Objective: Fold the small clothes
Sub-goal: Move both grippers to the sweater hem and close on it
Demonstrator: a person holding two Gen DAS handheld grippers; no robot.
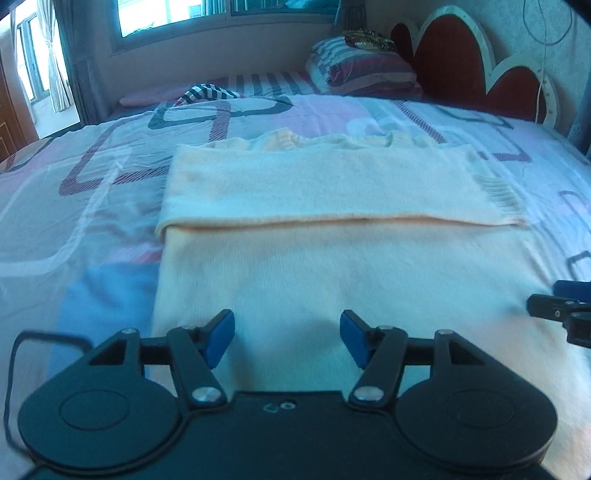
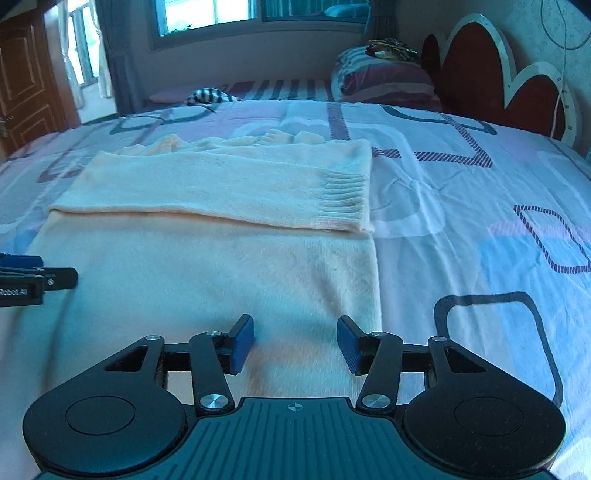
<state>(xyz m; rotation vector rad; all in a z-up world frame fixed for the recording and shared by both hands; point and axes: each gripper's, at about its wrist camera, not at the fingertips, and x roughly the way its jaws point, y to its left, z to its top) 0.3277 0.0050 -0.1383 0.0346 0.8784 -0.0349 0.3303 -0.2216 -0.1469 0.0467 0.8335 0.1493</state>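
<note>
The left gripper (image 1: 287, 338) is seen with its blue-padded fingers (image 1: 221, 338) spread wide and nothing held between them; it is poised over the near part of a cream sweater (image 1: 332, 266), towards the garment's left edge. The right gripper (image 2: 295, 343) is likewise spread wide and empty, its blue pads (image 2: 242, 343) set apart over the sweater's near right portion, close beside the garment's right edge. Whether either pair of fingertips is touching the knit cannot be told. Each gripper is caught at the margin of the other's view, the right one at the right edge of the left wrist camera and the left one at the left edge of the right wrist camera, both over the sweater. The sweater is laid flat on a patterned bedspread (image 2: 461, 192) printed with pale pink, blue and white blocks and dark rounded outlines. One sleeve (image 2: 229, 184) is folded straight across the body, its ribbed cuff (image 2: 343, 201) resting at the garment's right edge, and the crumpled collar (image 1: 284, 138) is seen beyond it at the far end. Farther back, a striped pillow (image 1: 364, 68) is propped beside a red scalloped headboard (image 1: 454, 55) with a white rim, a black-and-white checked cloth (image 1: 207, 92) lies near the far edge of the bed, and a window (image 1: 221, 13) is set in the far wall.
</note>
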